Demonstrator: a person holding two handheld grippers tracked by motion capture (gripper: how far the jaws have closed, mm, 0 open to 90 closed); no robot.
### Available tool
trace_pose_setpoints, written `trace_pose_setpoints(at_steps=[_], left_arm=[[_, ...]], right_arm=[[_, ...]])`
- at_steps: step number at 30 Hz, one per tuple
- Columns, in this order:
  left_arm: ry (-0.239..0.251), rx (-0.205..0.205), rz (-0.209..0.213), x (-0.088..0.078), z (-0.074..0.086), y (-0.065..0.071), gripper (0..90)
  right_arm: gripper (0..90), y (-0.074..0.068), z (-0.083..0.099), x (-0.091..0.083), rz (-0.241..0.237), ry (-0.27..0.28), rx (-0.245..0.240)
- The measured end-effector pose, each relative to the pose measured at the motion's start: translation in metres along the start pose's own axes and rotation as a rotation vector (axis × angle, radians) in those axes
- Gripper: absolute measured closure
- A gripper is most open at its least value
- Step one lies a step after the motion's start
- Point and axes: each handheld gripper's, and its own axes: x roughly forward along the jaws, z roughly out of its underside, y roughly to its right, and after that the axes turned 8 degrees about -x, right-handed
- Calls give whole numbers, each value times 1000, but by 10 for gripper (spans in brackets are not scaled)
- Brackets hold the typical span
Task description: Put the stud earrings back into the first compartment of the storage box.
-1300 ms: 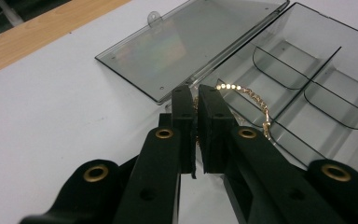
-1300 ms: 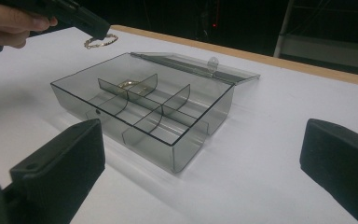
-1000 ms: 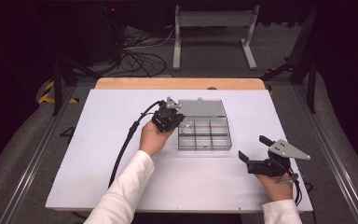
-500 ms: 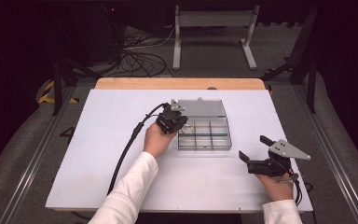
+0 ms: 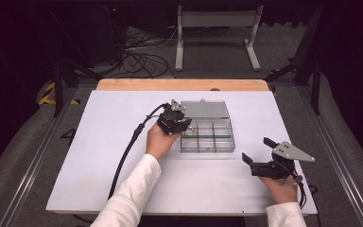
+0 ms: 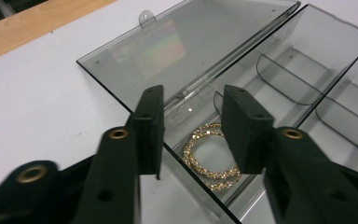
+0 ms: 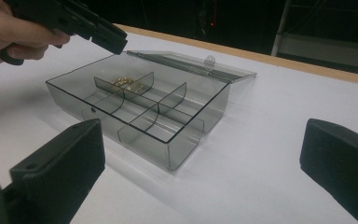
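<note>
Left gripper over the box's near-left corner compartment, jaws just opened to a moderate gap, nothing between the pads. Gold bracelets already lying loose inside that compartment of the clear divided box, lid folded flat toward the bench's far edge. Placing judged done; probably left are pulling back and closing the lid. Right gripper near the bench's near-right corner, wide open, empty. Plenty of bare white bench on the left side for retreat.
</note>
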Motion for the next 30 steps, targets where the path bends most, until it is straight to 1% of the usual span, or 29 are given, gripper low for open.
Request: trace_pose_setpoints(at_steps=[1,2,4,6,9,10,13,14,18,20,23,26,30], left_arm=[[7,3,1,-1,0,0,543],[8,17,-7,-2,-1,-1,508],[5,20,-12,-4,0,-1,452],[2,20,-11,-5,2,-3,370],[14,39,-25,-10,4,-5,303],[15,37,-21,-12,5,-6,280],[21,54,-21,-19,6,-7,206],[24,55,-15,-21,6,-8,179],[74,71,-4,-35,8,-9,145],[101,81,-11,-43,10,-10,129],[133,95,-11,-54,12,-12,110],[169,86,3,-65,16,-14,108],[206,83,3,-78,21,-17,107]], right_arm=[[2,0,0,0,-1,0,-1],[3,0,0,0,-1,0,0],[3,0,0,0,-1,1,2],[2,0,0,0,-2,2,2],[2,0,0,0,-3,3,1],[2,-1,0,0,-5,2,3],[2,-1,0,1,-9,2,4],[1,-1,0,1,-12,1,0],[1,-2,0,1,-10,8,0],[1,-2,0,1,-10,12,-3],[0,-3,-1,1,-18,23,-12],[0,-5,-1,1,-28,28,-13],[0,-6,-1,1,-39,41,-17]])
